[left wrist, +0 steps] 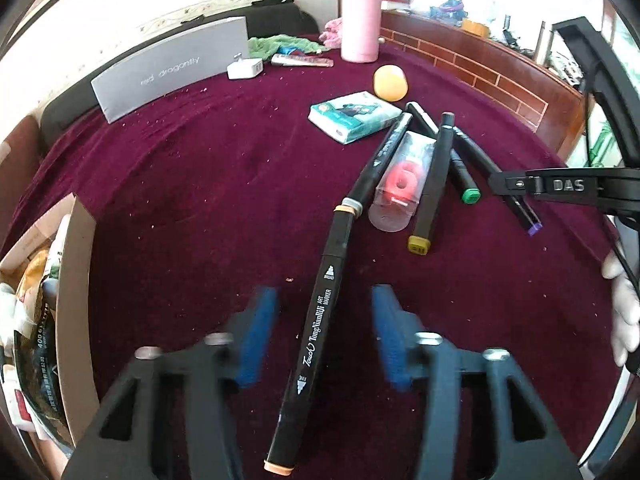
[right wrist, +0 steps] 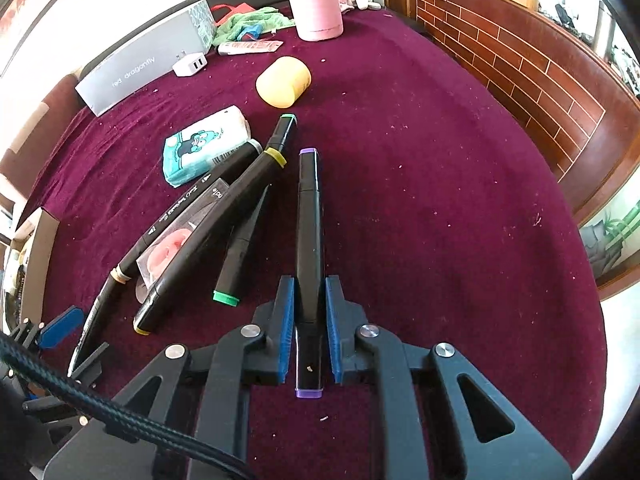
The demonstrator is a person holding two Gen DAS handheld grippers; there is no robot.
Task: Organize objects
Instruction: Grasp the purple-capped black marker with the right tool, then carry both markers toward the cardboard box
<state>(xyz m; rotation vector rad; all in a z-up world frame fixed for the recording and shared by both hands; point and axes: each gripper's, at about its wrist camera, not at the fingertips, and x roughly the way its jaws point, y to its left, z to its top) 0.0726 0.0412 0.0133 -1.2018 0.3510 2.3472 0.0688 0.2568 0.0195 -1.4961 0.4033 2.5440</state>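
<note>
Several black art markers lie on the maroon cloth. My left gripper (left wrist: pixel 324 300) is open, its blue pads on either side of the orange-capped marker (left wrist: pixel 320 320), not touching it. My right gripper (right wrist: pixel 310 284) is shut on the purple-capped marker (right wrist: pixel 308 240), which points away along the fingers. The yellow-capped marker (right wrist: pixel 224 224) rests across a clear case with a pink object (right wrist: pixel 168 252). The green-capped marker (right wrist: pixel 244 236) lies beside it. In the left wrist view the right gripper (left wrist: pixel 516 188) is at the right edge over the purple marker (left wrist: pixel 528 216).
A tissue pack (left wrist: pixel 354 116), a yellow cup (left wrist: pixel 390 82), a pink bottle (left wrist: pixel 360 24), a grey box (left wrist: pixel 172 68), a white charger (left wrist: pixel 244 68) and a green cloth (left wrist: pixel 280 44) lie farther back. An open cardboard box (left wrist: pixel 68 300) with packets stands at the left. A wooden headboard (right wrist: pixel 520 64) borders the right.
</note>
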